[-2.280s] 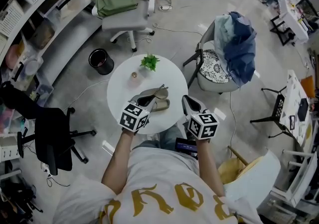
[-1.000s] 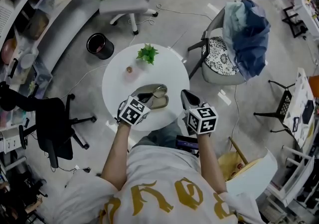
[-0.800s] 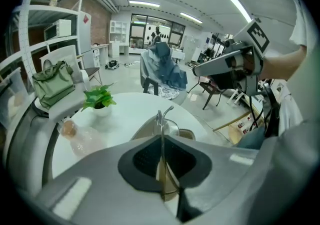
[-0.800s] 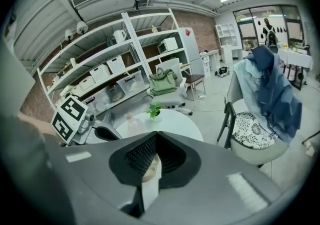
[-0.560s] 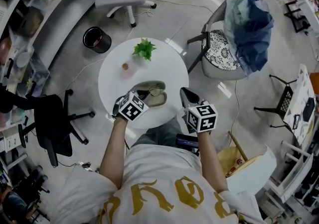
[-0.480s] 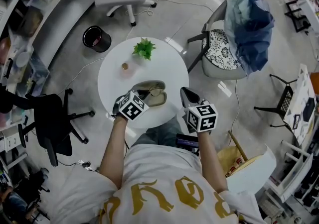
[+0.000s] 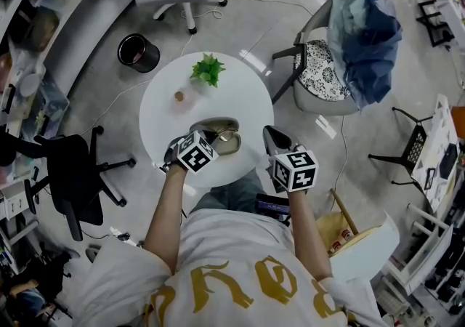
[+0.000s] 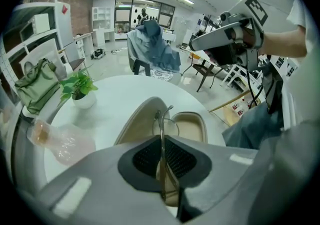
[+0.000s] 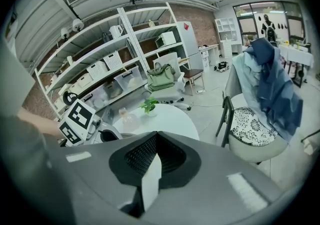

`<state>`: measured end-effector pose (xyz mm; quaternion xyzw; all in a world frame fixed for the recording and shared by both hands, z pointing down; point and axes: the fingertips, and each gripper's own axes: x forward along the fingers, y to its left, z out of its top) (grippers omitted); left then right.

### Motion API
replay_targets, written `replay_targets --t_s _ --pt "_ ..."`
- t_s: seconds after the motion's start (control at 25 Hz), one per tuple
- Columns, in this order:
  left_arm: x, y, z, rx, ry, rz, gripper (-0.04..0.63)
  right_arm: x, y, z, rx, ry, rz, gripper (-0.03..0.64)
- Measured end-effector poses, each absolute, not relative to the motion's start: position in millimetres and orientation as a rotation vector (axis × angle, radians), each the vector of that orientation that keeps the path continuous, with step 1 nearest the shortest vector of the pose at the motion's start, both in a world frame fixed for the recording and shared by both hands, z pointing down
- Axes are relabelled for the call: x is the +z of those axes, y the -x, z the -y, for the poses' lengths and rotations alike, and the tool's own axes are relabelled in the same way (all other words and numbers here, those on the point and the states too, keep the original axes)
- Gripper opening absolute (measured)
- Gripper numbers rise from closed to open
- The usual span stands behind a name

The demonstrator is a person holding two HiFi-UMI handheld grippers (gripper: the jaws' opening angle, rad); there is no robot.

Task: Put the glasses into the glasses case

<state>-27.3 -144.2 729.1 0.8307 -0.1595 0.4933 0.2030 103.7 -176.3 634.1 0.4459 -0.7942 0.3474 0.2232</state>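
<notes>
A potted plant point(image 7: 208, 70) and a small translucent plastic bottle point(image 8: 57, 141) stand on the far half of the round white table point(image 7: 247, 97), well apart from the work. A chair draped in blue cloth point(image 7: 363, 35) stands beside the table. The beige glasses case point(image 8: 190, 126), a smooth oval shell, lies open just ahead of the left gripper point(image 8: 161, 139). That gripper's jaws pinch the thin wire-framed glasses point(image 8: 162, 119) edge-on over the case. The right gripper point(image 9: 156, 143) hangs by the table's near right edge, jaws drawn together on nothing.

the glasses case point(image 8: 192, 124) is beige, the surface point(image 7: 243, 97) white, the plant point(image 7: 207, 70) green. at the upper right, a chair cushion point(image 7: 320, 91) carries a black-and-white floral pattern.
</notes>
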Motion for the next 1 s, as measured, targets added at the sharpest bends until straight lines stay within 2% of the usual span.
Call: replay_targets --t_s 0.4,0.64,1.0 --pt "737.3 25.6 139.4 1.441 -2.301 0.433 0.023 626.7 -108.2 175.5 0.946 -1.234 2.203 0.025" --pt "736.5 24.0 142.6 1.419 -2.291 0.465 0.065 620.7 -112.3 174.5 0.924 -1.252 2.208 0.025" --pt "721.6 23.2 145.0 1.381 -2.312 0.562 0.072 596.3 -115.6 166.2 0.856 -1.297 2.230 0.025"
